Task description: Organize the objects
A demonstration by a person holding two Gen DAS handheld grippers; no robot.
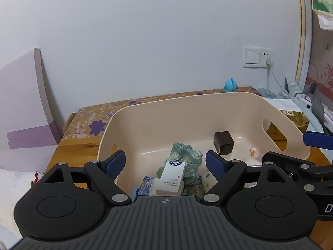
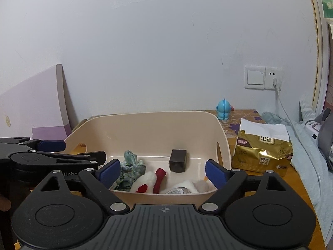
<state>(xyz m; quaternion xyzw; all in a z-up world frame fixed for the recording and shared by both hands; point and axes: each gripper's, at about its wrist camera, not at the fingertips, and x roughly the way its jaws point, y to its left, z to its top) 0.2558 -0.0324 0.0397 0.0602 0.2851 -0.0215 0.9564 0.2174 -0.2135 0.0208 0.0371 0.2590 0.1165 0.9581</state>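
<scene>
The surface point(image 2: 299, 189) is a wooden top with a flowered cloth at its back edge, set against a pale wall. On it stands the beige bin point(image 2: 149, 125), a wide tub with a handle slot in each short wall, and it fills the middle of both views. To the right of the bin sits a gold tissue pack point(image 2: 262, 154), outside it and near its right wall. A small blue toy point(image 2: 223, 108) stands behind the bin's far right corner, also on the surface.

Inside the bin, a dark brown box point(image 2: 178, 160) stands upright towards the far right of the floor, apart from the rest. A green checked cloth point(image 1: 187, 158) lies crumpled near the front left. A white carton point(image 1: 171, 177) leans just in front of the cloth, its long axis running from the near wall up and away. White plush pieces with a red part point(image 2: 160, 177) lie along the front wall.

The left gripper point(image 1: 165, 162) hangs over the bin's near edge, its jaws spread wide and empty, the carton directly below and between them. The right gripper point(image 2: 162, 174) is beside it, jaws likewise wide apart with nothing held.

Nothing is in hand. Judging by position, the tissue pack lies to the right and is nearer the right gripper, its long side across the approach.
</scene>
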